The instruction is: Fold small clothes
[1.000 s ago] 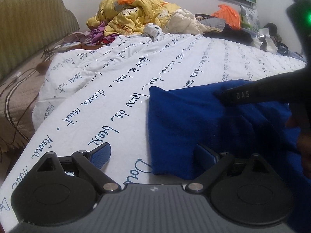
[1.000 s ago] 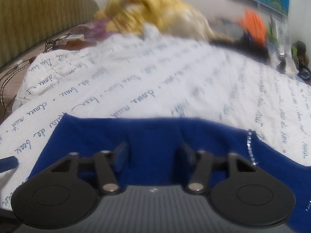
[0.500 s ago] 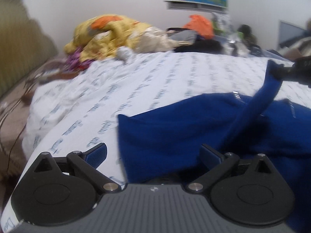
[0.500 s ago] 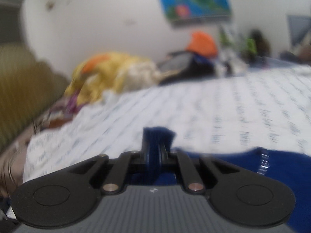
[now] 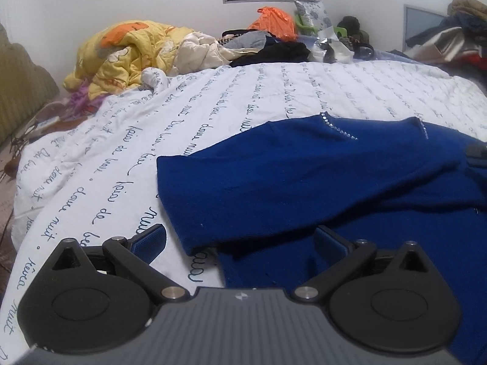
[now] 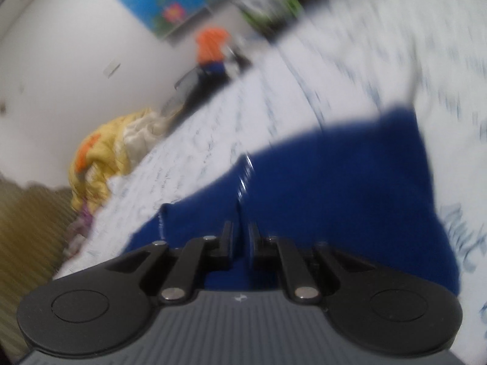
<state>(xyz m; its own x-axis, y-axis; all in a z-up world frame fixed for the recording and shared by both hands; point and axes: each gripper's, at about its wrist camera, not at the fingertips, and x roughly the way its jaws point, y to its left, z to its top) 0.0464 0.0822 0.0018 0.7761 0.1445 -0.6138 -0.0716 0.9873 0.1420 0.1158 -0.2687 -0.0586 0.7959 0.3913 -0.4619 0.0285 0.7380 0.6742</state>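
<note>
A dark blue garment with a line of small sparkly studs lies on the white bedspread printed with blue script. Its left part is folded over the body. My left gripper is open and empty, low over the garment's near left edge. My right gripper is shut on a fold of the blue garment; its view is tilted and blurred. A bit of the right gripper shows at the right edge of the left wrist view.
A yellow and orange quilt is heaped at the far left of the bed. Dark clothes and an orange bag lie at the far end. A ribbed olive headboard stands at left.
My right gripper closed on the garment, lifted a part of it and carried it across to the right. The lifted part now lies down, folded over the body. My left gripper stayed open.
</note>
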